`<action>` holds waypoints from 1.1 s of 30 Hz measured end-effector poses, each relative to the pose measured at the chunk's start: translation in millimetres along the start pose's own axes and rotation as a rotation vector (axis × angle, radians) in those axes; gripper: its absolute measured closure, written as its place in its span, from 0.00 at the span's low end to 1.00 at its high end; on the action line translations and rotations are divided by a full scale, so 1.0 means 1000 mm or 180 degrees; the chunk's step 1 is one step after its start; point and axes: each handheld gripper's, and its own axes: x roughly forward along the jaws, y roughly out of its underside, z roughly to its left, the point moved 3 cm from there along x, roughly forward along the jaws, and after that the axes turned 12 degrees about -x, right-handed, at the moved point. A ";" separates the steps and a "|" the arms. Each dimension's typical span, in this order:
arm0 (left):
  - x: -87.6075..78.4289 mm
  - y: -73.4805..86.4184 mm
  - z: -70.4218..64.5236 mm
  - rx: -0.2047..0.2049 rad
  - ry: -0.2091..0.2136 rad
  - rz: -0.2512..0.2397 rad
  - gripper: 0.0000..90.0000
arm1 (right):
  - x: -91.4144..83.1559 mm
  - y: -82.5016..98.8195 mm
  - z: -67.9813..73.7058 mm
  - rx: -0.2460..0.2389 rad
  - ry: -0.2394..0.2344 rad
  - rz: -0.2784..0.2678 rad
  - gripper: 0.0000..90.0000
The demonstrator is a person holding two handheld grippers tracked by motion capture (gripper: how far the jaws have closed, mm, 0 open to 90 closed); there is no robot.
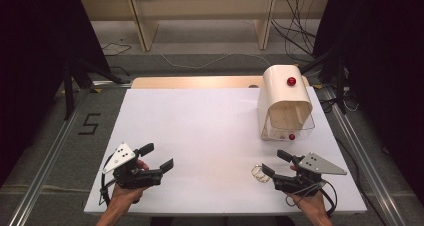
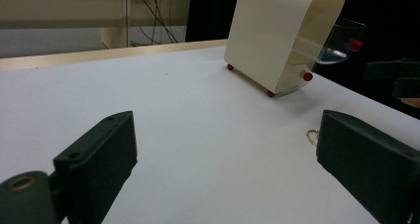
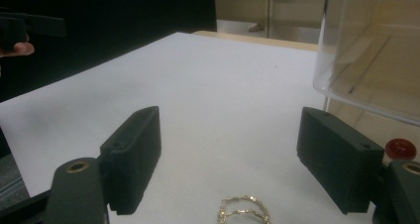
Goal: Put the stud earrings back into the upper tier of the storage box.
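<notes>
Right gripper (image 1: 272, 163) gapes beside gold rings (image 3: 243, 215); cream box (image 1: 285, 102) open.

A single black numeral "5" (image 1: 89, 124) is marked on the grey carpeted floor (image 1: 60, 151) to the left of the white rectangular table (image 1: 210, 131) in the high view; no other writing, label or brand can be read

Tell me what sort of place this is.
Probably a lab recording station, not a home: a white table on metal floor rails, loose cables behind, and a handheld left gripper and right gripper.
</notes>
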 end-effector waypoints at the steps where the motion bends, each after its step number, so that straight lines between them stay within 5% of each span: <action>1: 0.000 0.000 0.000 0.0000 0.0000 0.0000 0.09 | 0.000 0.000 0.000 -0.0006 0.0006 0.0012 0.29; 19: 0.000 0.000 0.000 0.0006 -0.0012 -0.0003 0.09 | 0.002 -0.004 -0.001 -0.0132 0.0006 0.0330 0.31; 26: 0.001 0.000 -0.001 0.0013 -0.0003 0.0026 0.09 | 0.013 0.000 -0.005 -0.0245 -0.0089 0.0910 0.38; 33: 0.001 0.000 -0.002 0.0018 0.0006 0.0026 0.09 | 0.024 0.012 -0.014 -0.0198 -0.0138 0.1373 0.49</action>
